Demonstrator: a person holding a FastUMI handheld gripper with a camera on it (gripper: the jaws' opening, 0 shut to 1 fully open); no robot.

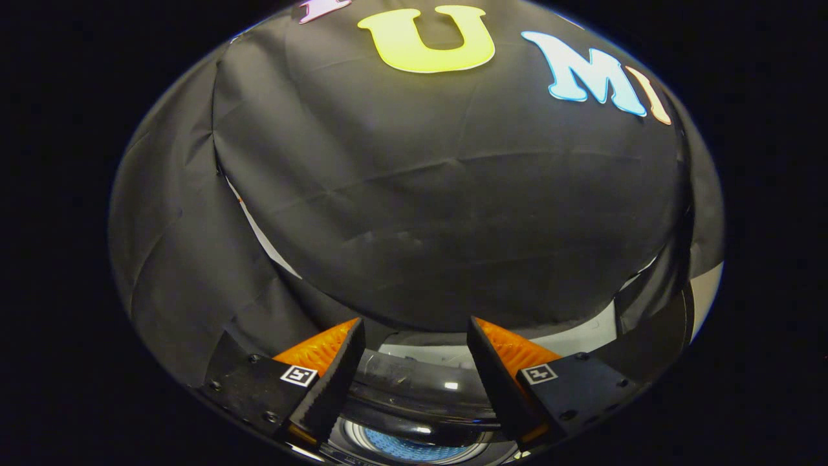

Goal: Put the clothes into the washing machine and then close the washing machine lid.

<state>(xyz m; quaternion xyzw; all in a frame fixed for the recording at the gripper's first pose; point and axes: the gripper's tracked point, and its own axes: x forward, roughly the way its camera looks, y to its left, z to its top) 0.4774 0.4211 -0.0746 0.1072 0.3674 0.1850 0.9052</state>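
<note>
My tongs (414,327) are spread wide, the two fingers (330,369) well apart with open space between them, and they have hold of nothing. Neither finger touches anything that I can see.

Between and just below the fingers, at six o'clock from my tips, lies the washing machine (420,401): I look down on its dark, glossy round rim, which curves from one finger across to the other and throws back a few small bright glints. Lower still, at the six o'clock edge of what I see, inside that ring, is a patch of blue with a fine dotted pattern (407,448) (whether that is cloth in the drum or the drum itself, I cannot tell). A pale, flat surface of the machine's top (569,336) shows just beyond my right-hand finger, at about four o'clock from the middle, running under the hanging cloth.

Ahead of the fingers, from nine o'clock round through twelve to three, hangs the booth's black cloth wall (446,213), creased into broad squares by fold lines and bulging toward me. At eight o'clock a pale strip (262,236) shows through a slanting gap between two sheets of that cloth. At three o'clock, past the cloth's edge, there is a narrow pale panel (706,294).

I cannot make out the lid's position from here.
</note>
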